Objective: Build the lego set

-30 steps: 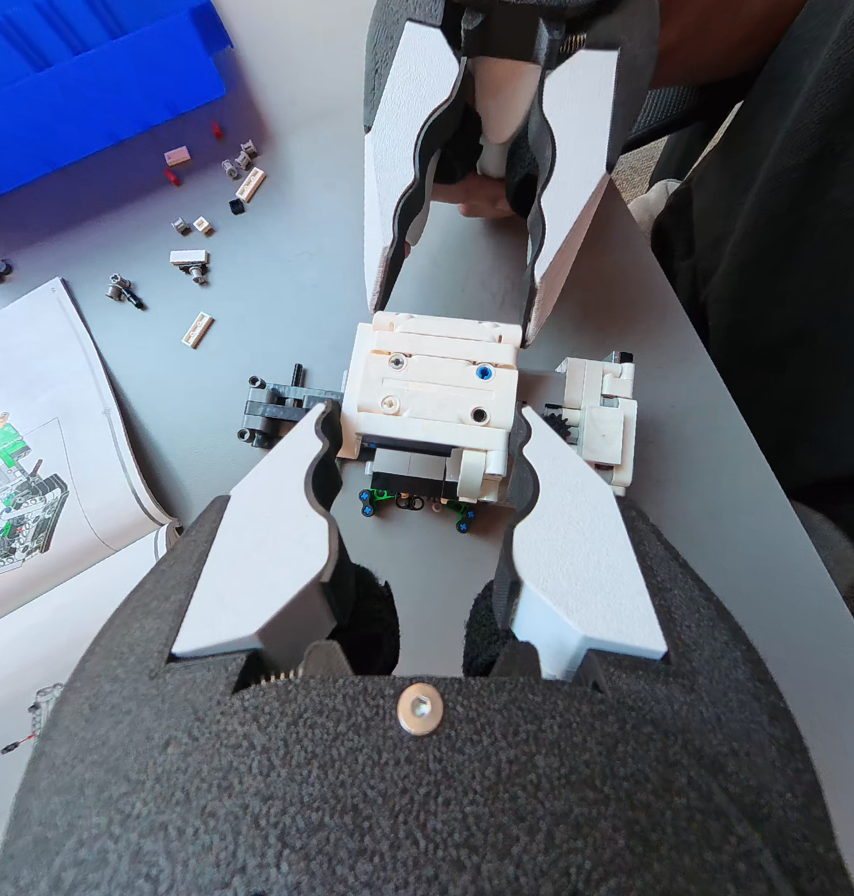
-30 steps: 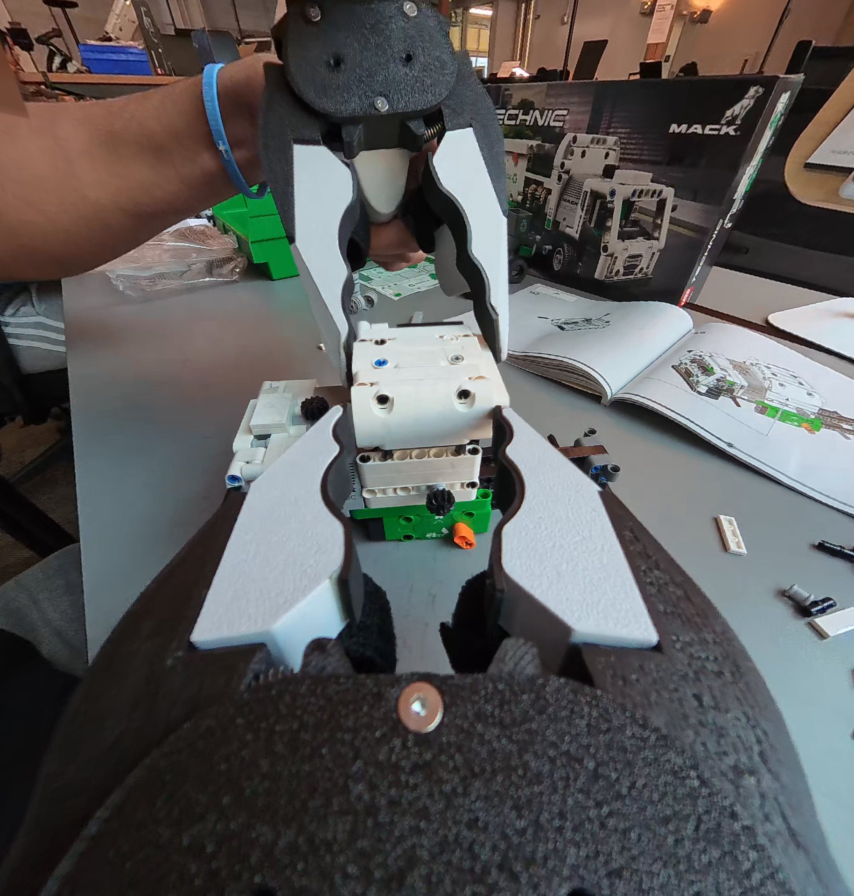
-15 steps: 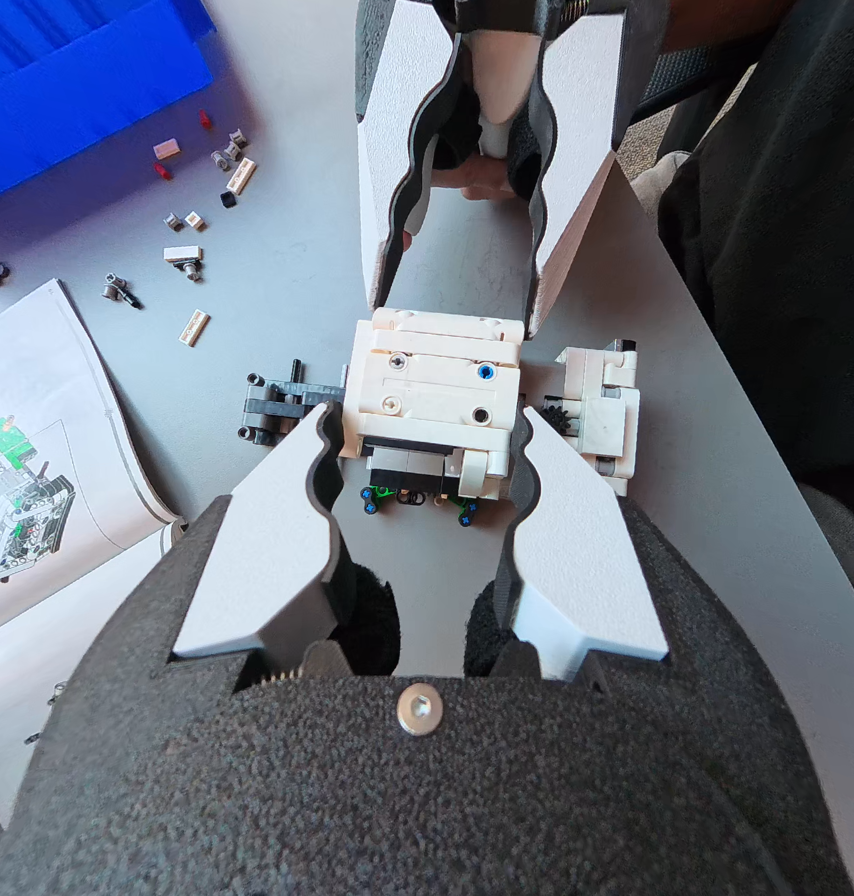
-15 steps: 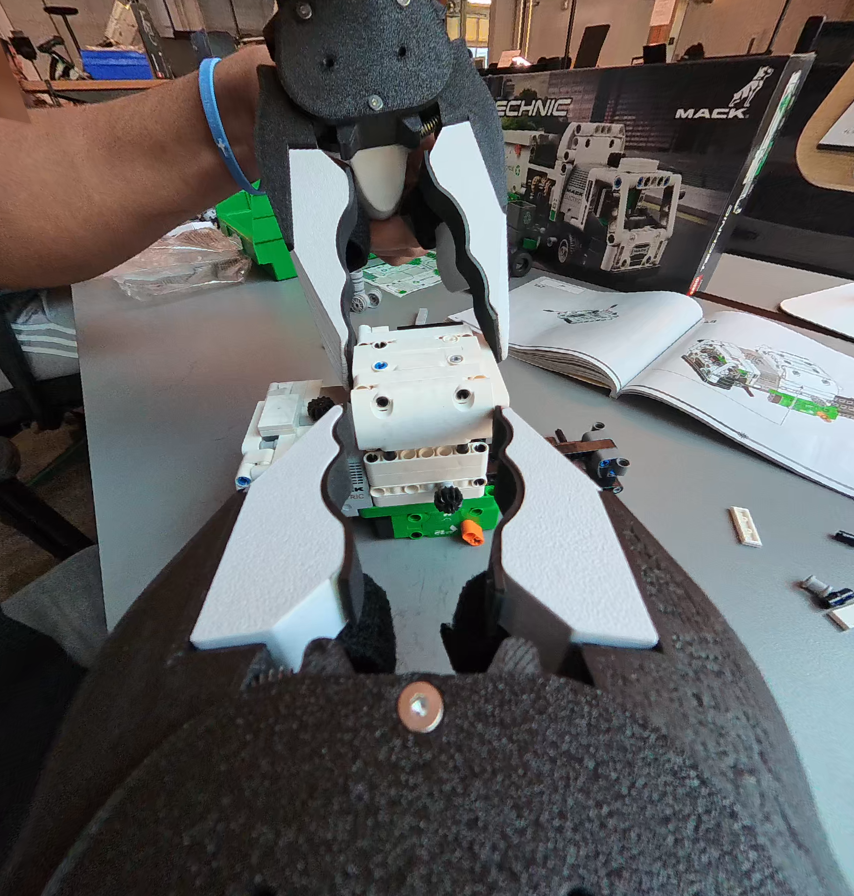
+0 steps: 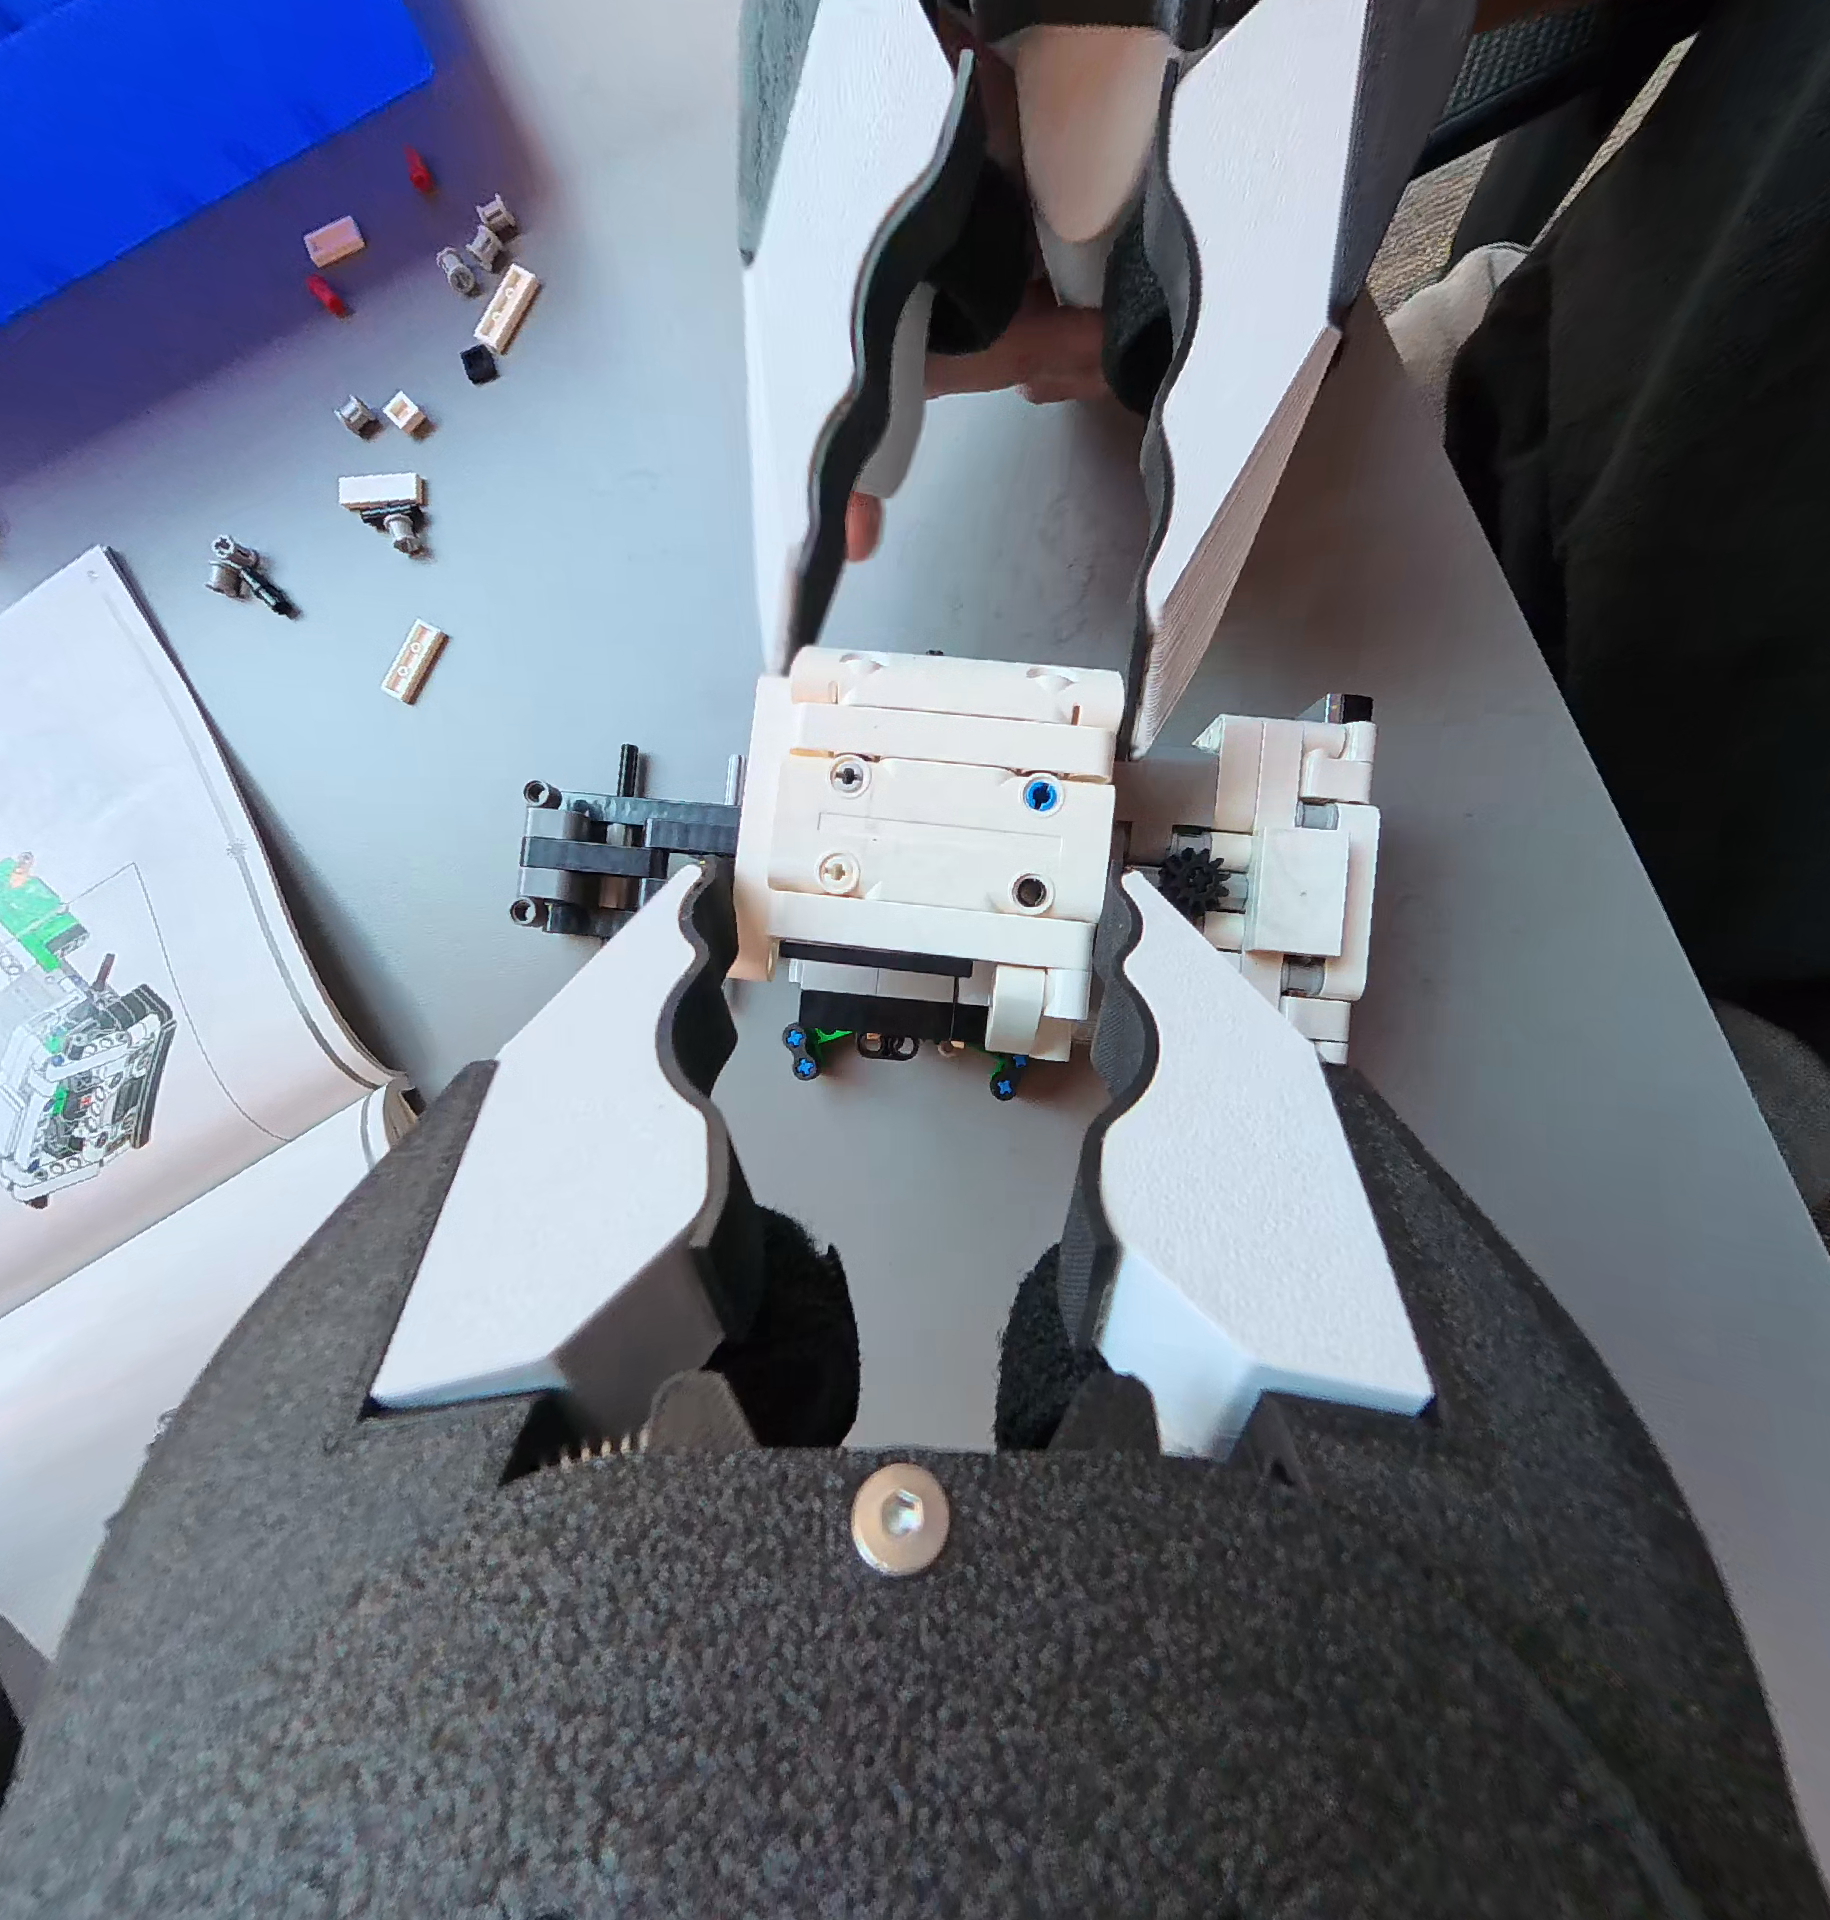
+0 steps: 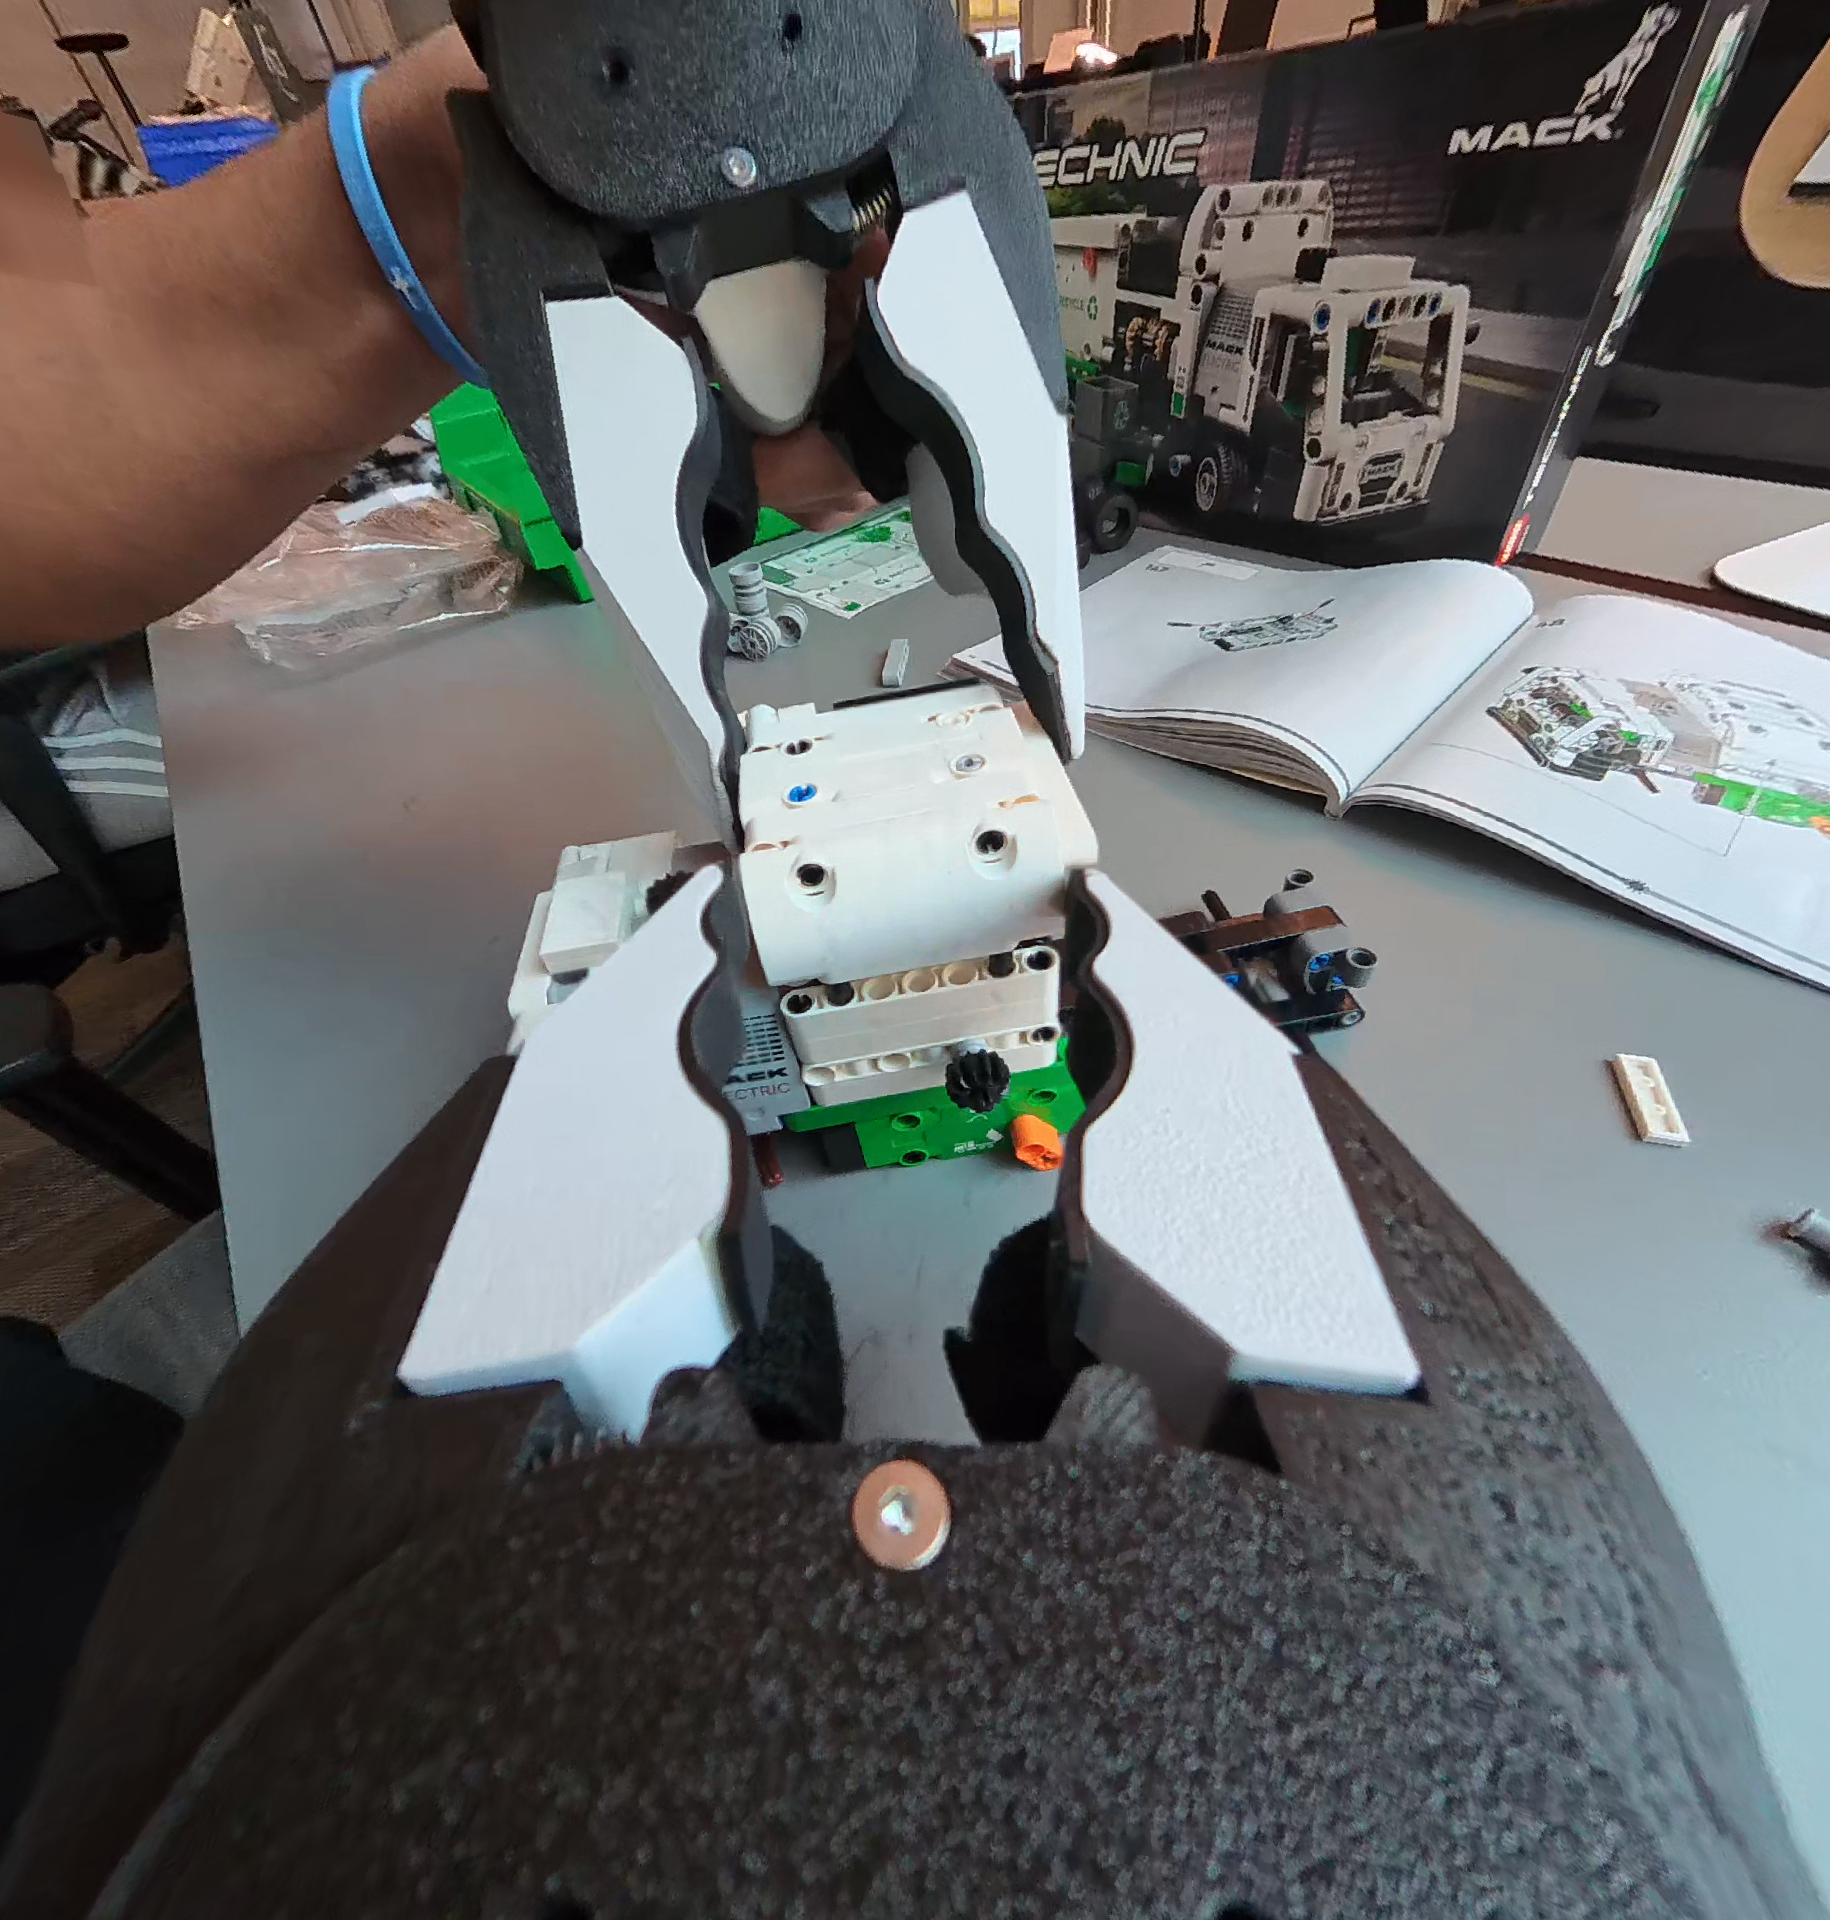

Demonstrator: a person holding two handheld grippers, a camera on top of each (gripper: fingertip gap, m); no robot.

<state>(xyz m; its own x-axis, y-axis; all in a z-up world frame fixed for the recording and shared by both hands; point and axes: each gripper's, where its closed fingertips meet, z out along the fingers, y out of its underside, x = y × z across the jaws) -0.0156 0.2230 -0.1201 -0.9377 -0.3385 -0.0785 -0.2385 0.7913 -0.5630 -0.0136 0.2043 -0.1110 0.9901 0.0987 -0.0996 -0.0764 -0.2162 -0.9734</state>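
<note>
The left hand-held gripper (image 5: 911, 894) has its jaws clamped on the near end of the white lego cab block (image 5: 926, 831) — one tip on each side of the block. The block stands upright on the grey desk (image 5: 599, 644), stacked on white beams and a green base (image 6: 921, 1127) with an orange pin (image 6: 1038, 1143) and a black gear (image 6: 976, 1081).

From the opposite side, the right hand-held gripper (image 6: 900, 894) is likewise closed on the same block, tips pressed against both flanks. Each gripper shows across the block in the other's view.

Just beside the block, on its right in the left wrist view, lies a white sub-assembly (image 5: 1295, 883) with a black gear; on its left, a dark grey beam assembly (image 5: 599, 857) — both touching or very close to the model.

Farther left, an open instruction booklet (image 5: 90, 935) lies flat, with small loose parts (image 5: 402, 499) scattered beyond it, near a blue bin (image 5: 142, 135).

In the right wrist view, the far desk edge carries the set's box (image 6: 1337, 312), a clear bag (image 6: 360, 592) and green bricks (image 6: 495, 468).
</note>
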